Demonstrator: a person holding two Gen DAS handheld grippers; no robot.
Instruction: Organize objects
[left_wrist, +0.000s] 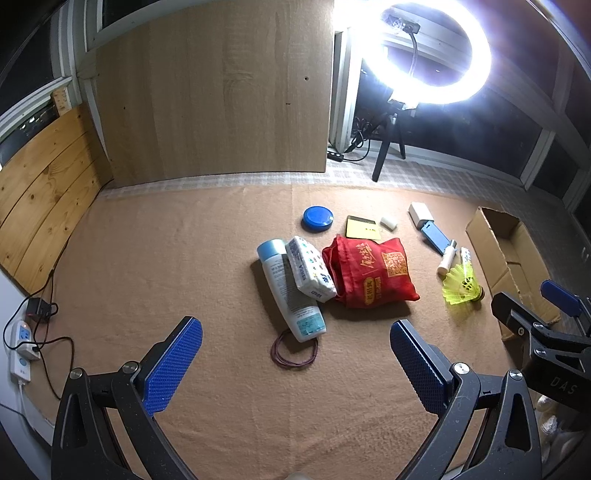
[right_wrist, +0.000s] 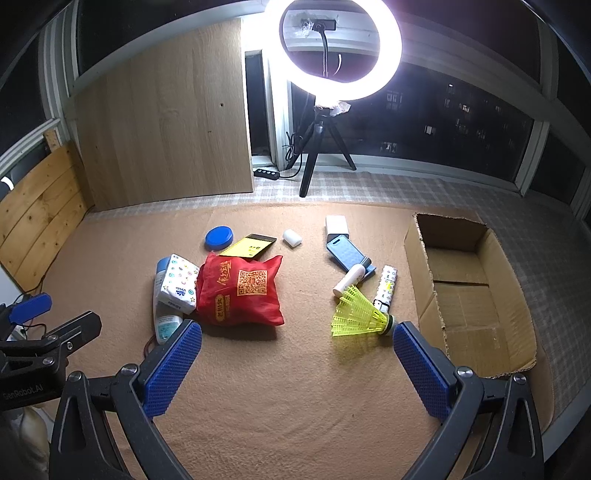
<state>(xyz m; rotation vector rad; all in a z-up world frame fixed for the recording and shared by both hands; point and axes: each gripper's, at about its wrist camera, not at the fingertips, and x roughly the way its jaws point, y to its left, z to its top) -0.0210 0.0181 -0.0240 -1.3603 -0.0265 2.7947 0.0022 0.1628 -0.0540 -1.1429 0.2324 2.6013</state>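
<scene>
Your left tool (left_wrist: 295, 365) and right tool (right_wrist: 297, 363) both gape wide over the fuzzy tan blanket (right_wrist: 295, 398), ribbed blue pads holding nothing. Beyond lie a yellow plastic shuttlecock (right_wrist: 360, 313), a glossy red pouch (right_wrist: 238, 293), a tissue pack (right_wrist: 176, 283); the corrugated cardboard box (right_wrist: 471, 295) sits right

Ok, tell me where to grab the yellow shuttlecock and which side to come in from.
Grip the yellow shuttlecock across its narrow neck, next to the cork head, not the flared skirt. It lies on its side, cork toward the cardboard box and close by the right gripper, which is open. Come from above, with the fingers straddling the neck; the plastic skirt would likely flex and slip.
</scene>
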